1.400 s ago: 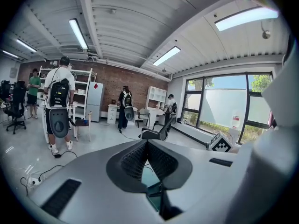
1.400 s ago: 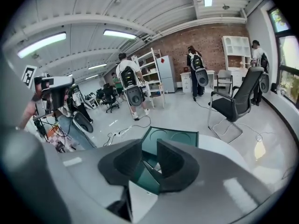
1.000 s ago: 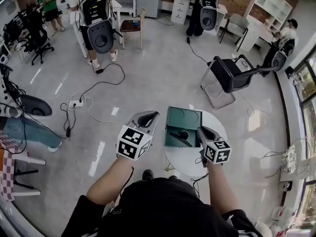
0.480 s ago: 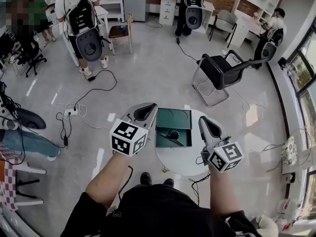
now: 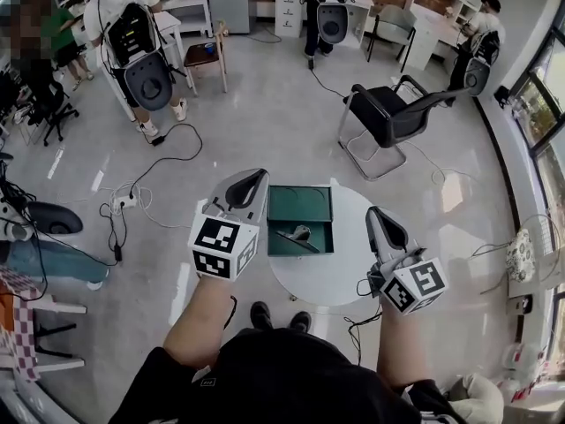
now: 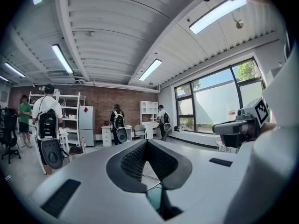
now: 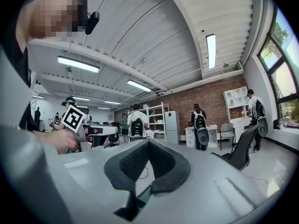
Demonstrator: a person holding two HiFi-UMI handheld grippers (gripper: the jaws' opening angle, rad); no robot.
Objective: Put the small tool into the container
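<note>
Grey workshop floor (image 5: 265,122), round white table (image 5: 340,276) bearing open green container (image 5: 318,203). Inside the container's near half: small tool (image 5: 300,233). Just left of the container: left gripper (image 5: 255,177), jaws pressed together, empty. Right of the container: right gripper (image 5: 376,213), jaws likewise closed, empty.

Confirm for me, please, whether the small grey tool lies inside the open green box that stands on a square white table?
Not quite: the white table is round, not square, as the head view shows. The rest holds: the small grey tool lies inside the open green box, which stands on that table.
</note>
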